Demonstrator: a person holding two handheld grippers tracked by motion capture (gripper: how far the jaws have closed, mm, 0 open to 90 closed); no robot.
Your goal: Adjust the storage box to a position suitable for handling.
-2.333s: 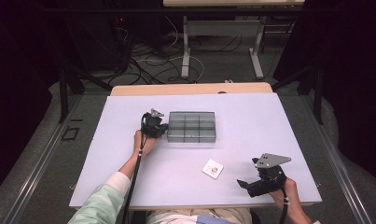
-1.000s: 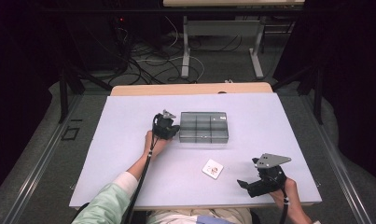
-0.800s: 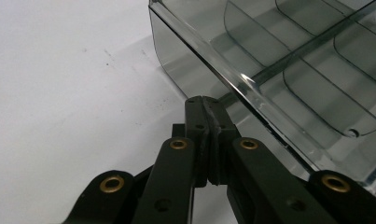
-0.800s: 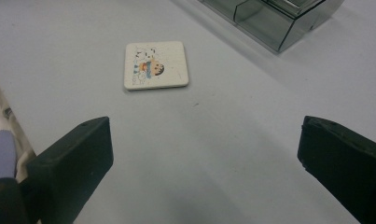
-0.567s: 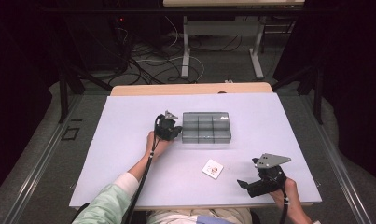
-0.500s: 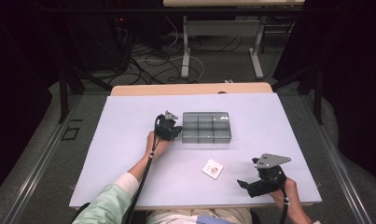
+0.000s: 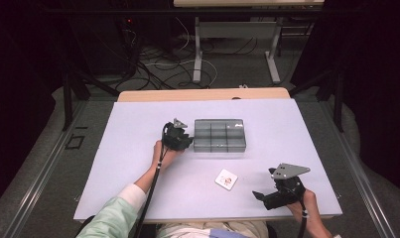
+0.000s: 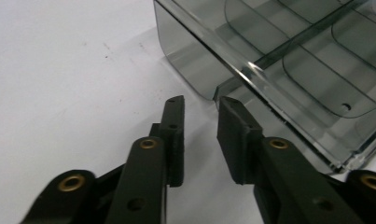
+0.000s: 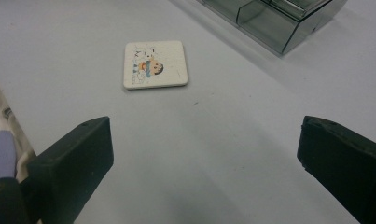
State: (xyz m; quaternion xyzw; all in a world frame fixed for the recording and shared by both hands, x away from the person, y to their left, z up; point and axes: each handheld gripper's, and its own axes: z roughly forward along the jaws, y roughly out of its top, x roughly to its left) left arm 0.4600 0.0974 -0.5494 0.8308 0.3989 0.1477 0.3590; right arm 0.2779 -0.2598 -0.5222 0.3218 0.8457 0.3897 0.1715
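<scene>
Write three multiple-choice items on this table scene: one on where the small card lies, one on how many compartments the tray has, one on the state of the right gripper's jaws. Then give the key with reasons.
1. Where does the small card lie?
A. inside the tray
B. on the table between the tray and the right gripper
C. in the left gripper's jaws

2. How many compartments does the grey tray have?
A. four
B. six
C. nine

3. How do the right gripper's jaws stand?
A. wide open, empty
B. shut on the card
C. shut on the tray wall

Key: 1 B, the card lies flat on the bare table, nearer the person than the tray. 2 C, the high view shows three rows of three. 3 A, the right gripper view shows the jaws far apart with bare table between.
</scene>
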